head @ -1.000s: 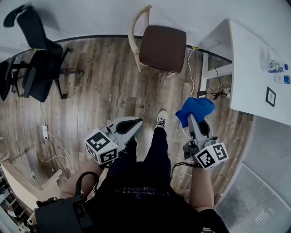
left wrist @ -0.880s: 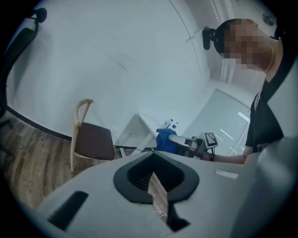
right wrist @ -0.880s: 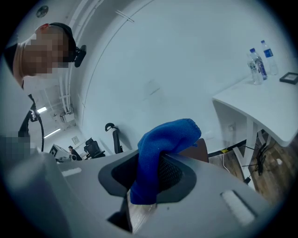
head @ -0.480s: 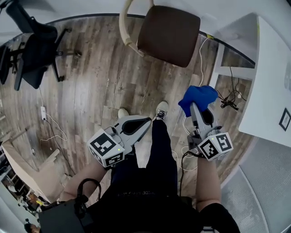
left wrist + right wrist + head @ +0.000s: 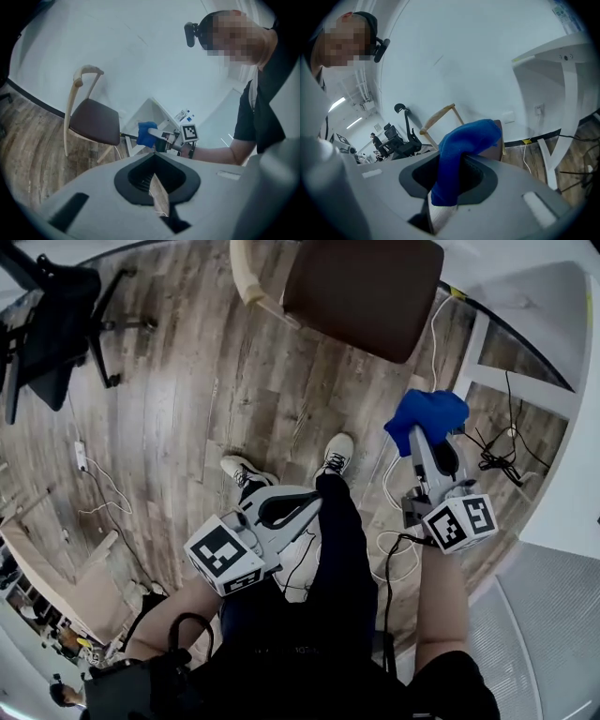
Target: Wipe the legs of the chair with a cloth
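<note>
Wood floor [image 5: 206, 381], cables [image 5: 489, 461]; desk leg [image 5: 473, 357] beside chair [image 5: 366, 287]; right gripper [image 5: 424, 442] fingers clamp cloth [image 5: 429, 416]; left gripper [image 5: 309, 502] fingers closed.

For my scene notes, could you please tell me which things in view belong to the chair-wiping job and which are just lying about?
Job: wooden chair; blue cloth, clamped in the right gripper.
Lying about: black office chair; white desk; power strip and cables on the floor.
</note>
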`<act>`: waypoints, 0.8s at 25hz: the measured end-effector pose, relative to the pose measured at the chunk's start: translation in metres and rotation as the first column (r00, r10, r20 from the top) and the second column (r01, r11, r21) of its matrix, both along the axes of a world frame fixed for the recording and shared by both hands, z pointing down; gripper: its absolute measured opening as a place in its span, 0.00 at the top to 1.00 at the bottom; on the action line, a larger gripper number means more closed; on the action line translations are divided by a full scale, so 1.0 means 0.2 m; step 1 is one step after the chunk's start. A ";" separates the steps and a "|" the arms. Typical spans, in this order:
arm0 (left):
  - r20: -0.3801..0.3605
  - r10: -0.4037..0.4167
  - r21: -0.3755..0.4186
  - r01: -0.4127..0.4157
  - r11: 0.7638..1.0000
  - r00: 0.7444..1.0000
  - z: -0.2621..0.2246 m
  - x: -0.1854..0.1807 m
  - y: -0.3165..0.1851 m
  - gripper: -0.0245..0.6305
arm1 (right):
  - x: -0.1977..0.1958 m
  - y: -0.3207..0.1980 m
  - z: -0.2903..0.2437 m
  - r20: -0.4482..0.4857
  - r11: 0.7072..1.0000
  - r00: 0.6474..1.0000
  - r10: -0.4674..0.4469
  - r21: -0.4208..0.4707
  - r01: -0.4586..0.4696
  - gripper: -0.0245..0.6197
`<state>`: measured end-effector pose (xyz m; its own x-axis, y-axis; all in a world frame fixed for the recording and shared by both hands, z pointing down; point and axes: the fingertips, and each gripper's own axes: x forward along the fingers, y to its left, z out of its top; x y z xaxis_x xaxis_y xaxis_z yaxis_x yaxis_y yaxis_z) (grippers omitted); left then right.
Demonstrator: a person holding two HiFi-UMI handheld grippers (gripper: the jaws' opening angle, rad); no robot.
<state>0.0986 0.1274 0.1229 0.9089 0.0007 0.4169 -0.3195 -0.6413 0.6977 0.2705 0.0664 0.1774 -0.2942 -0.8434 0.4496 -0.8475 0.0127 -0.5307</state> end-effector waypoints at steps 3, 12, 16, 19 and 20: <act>-0.016 0.052 0.000 -0.052 0.999 0.998 0.15 -0.01 0.04 0.95 | 0.00 0.01 0.14 -0.034 1.000 0.999 0.009 -0.004 -0.009 0.80; -0.045 0.134 0.023 -0.133 0.991 0.990 0.74 -0.20 0.04 0.95 | -0.03 -0.02 0.67 -0.123 0.995 0.987 0.104 0.005 -0.105 0.80; -0.089 0.115 0.037 -0.112 0.993 0.989 0.97 -0.23 -0.06 0.95 | -0.03 -0.07 0.93 -0.146 0.992 0.981 0.129 0.013 -0.128 0.81; -0.113 0.109 0.085 -0.099 0.991 0.988 1.15 -0.21 -0.16 0.95 | 0.01 -0.09 1.12 -0.149 0.986 0.975 0.164 0.012 -0.164 0.80; -0.121 0.108 0.096 -0.096 0.991 0.987 1.20 -0.21 -0.18 0.95 | 0.03 -0.10 1.19 -0.151 0.985 0.973 0.174 0.014 -0.174 0.80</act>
<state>0.0559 0.0909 0.3631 0.9511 0.0639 0.3022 -0.1627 -0.7278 0.6662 0.2757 0.0457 0.4151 -0.0718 -0.8758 0.4774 -0.9069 -0.1419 -0.3967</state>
